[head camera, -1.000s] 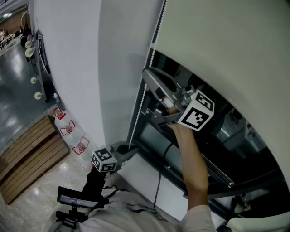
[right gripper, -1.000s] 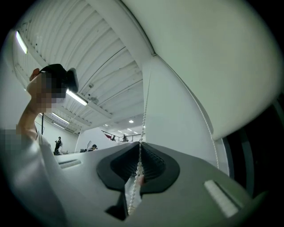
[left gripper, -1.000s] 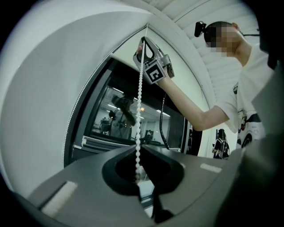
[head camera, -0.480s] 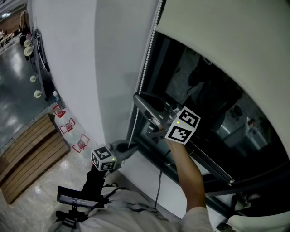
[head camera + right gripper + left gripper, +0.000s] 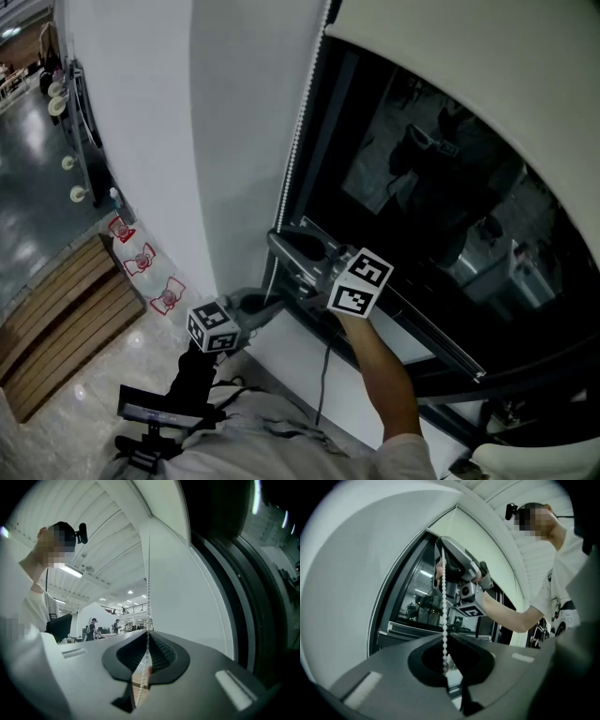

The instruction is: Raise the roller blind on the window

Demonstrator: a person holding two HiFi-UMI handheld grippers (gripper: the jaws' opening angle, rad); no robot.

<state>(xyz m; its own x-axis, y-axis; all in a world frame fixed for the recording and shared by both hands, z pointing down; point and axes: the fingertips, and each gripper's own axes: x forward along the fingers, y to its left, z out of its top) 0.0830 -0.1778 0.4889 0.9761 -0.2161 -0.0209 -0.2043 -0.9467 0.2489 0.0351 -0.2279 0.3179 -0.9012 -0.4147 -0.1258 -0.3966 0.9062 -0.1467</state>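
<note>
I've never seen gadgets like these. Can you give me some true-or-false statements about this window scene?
1. The fingers of the right gripper are closed on the bead chain. True.
2. The roller blind covers all the window glass. False: dark glass shows below it.
3. The left gripper is higher than the right gripper. False: it is lower.
4. The bead chain also runs between the fingers of the left gripper. True.

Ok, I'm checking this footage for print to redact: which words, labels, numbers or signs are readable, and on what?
No readable text in any view.
Higher black-and-white marker cube: square code patterns only, no letters.
Lower black-and-white marker cube: the same.
Dark print on the person's white shirt: too blurred to read.
Small red-edged items: too small to read.
</note>
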